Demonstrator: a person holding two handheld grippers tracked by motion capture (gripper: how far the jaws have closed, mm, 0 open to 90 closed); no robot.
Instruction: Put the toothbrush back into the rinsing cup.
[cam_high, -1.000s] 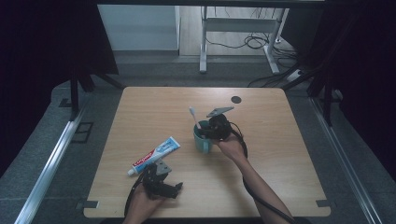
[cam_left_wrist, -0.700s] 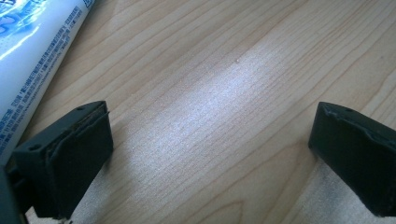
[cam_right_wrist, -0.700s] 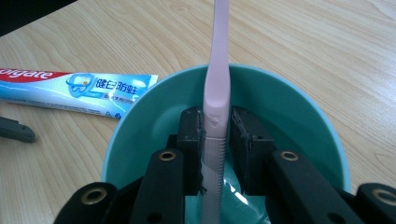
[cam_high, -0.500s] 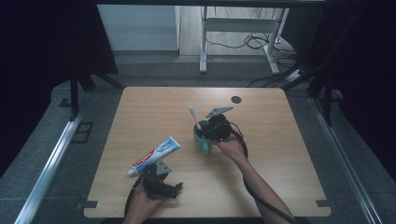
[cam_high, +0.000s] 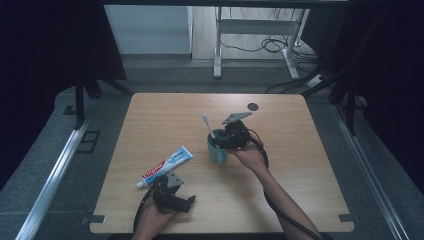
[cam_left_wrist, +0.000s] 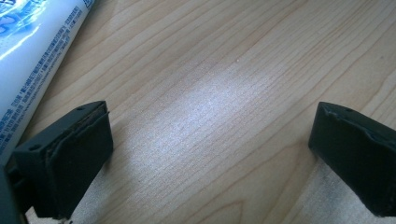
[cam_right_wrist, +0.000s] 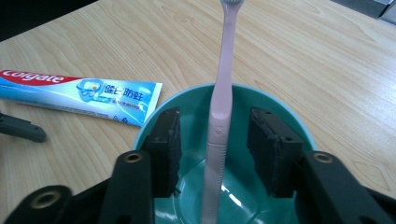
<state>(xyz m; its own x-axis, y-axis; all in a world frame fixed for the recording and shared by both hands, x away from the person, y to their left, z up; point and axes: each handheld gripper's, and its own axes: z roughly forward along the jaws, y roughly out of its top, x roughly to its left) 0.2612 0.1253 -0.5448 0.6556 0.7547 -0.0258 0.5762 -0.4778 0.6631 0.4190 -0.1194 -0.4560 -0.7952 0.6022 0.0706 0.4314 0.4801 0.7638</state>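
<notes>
On the wooden table a teal cup stands a little right of the middle, and a pink toothbrush stands in it, bristle end up, leaning toward the far left. The right gripper sits at the cup's right side, held by the person's right hand, with its tips reaching over the rim. From the right gripper view you look straight down its two black jaws into the cup: they hang inside the rim with the toothbrush handle upright between them, and there is a clear gap on either side of the handle — the pads are not pressing on it. Those jaws have just been opening, with the brush standing free between them, its foot resting down in the cup. Nearer the person and to the left, a tube of toothpaste lies flat on the wood, cap end pointing toward the near left edge, well apart from the cup. The left gripper rests low near the front edge of the table, just beside the tube's cap end, in the person's left hand. Its own view shows both jaws spread wide over bare wood grain with nothing between them, and the white and blue side of the toothpaste running along just outside the jaw at the left of that view. A small dark round spot marks the far side of the tabletop.
</notes>
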